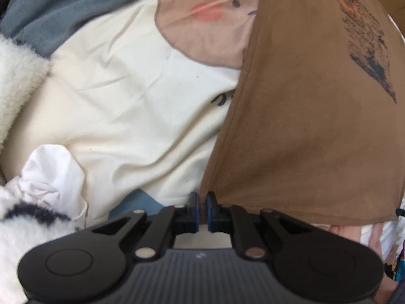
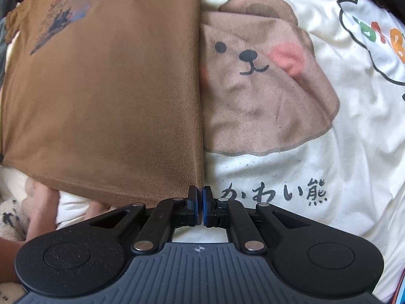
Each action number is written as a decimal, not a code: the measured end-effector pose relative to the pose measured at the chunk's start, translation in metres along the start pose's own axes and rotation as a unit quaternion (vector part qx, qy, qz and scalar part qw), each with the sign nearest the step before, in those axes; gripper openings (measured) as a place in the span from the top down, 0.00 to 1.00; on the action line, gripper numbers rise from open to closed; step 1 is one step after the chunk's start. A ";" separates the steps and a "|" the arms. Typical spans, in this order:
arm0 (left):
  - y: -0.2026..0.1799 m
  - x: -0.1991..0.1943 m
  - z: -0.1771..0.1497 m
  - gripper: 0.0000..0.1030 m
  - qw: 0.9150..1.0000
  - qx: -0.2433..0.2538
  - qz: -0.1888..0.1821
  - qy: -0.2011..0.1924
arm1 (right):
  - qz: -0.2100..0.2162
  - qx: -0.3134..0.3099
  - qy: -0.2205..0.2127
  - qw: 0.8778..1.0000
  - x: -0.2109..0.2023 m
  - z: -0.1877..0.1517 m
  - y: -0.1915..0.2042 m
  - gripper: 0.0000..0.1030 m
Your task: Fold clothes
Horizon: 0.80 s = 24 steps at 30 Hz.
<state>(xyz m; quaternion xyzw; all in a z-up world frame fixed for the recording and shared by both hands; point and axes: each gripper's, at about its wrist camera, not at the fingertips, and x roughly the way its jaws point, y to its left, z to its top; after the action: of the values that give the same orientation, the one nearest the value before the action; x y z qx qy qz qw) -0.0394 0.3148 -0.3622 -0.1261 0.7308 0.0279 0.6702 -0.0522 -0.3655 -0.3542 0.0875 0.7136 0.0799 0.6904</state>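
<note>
1. Left gripper (image 1: 202, 211): nearest item in the left wrist view. Blue pads drawn almost together, pinching the near left corner of the brown T-shirt (image 1: 316, 126).
2. Right gripper (image 2: 200, 209): pads pressed close at the shirt's near right corner (image 2: 195, 190); cloth meets the pads, so judged clamped on the hem, though the pinch itself is barely visible.
3. Brown T-shirt: spread flat, printed side up, hem toward the cameras, on a cream bear-print blanket (image 2: 278, 167). Right edge straight and doubled-looking; whether already folded lengthwise cannot be told.
4. Handling, by judgement: light, soft, limp knit, matte rather than slippery. Will sag between holds; best taken at hem corners, kept taut.
5. Nearby: white garment (image 1: 53, 174), fleecy white cloth (image 1: 17, 81), grey-blue cloth (image 1: 63, 5), a person's hand (image 2: 40, 202) under the hem.
</note>
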 end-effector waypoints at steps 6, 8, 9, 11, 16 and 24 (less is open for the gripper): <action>-0.003 0.003 -0.001 0.89 1.000 0.012 0.020 0.009 | 0.003 0.050 -0.027 0.998 0.003 -0.008 -0.007 0.92; -0.004 -0.010 -0.003 0.85 1.000 0.009 0.018 0.000 | 0.006 0.059 -0.028 0.998 -0.005 -0.011 -0.007 0.89; -0.005 -0.016 -0.005 0.83 1.000 0.008 0.017 -0.006 | 0.007 0.063 -0.032 0.997 -0.010 -0.012 -0.008 0.89; -0.006 -0.030 -0.008 0.84 1.000 0.004 0.014 -0.017 | 0.014 0.074 -0.049 0.996 -0.026 -0.013 -0.008 0.83; -0.008 -0.064 -0.015 0.75 0.999 -0.006 0.008 -0.045 | 0.032 0.085 -0.114 0.989 -0.077 -0.013 -0.005 0.62; -0.028 -0.133 -0.006 0.37 0.995 -0.008 -0.004 -0.099 | 0.026 0.066 -0.200 0.977 -0.154 0.014 0.008 0.39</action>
<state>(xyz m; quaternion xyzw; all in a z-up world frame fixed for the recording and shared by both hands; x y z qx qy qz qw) -0.0299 0.3058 -0.2268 -0.1310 0.6603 0.0436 0.7382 -0.0333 -0.3938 -0.2037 0.1657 0.5621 0.0318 0.8097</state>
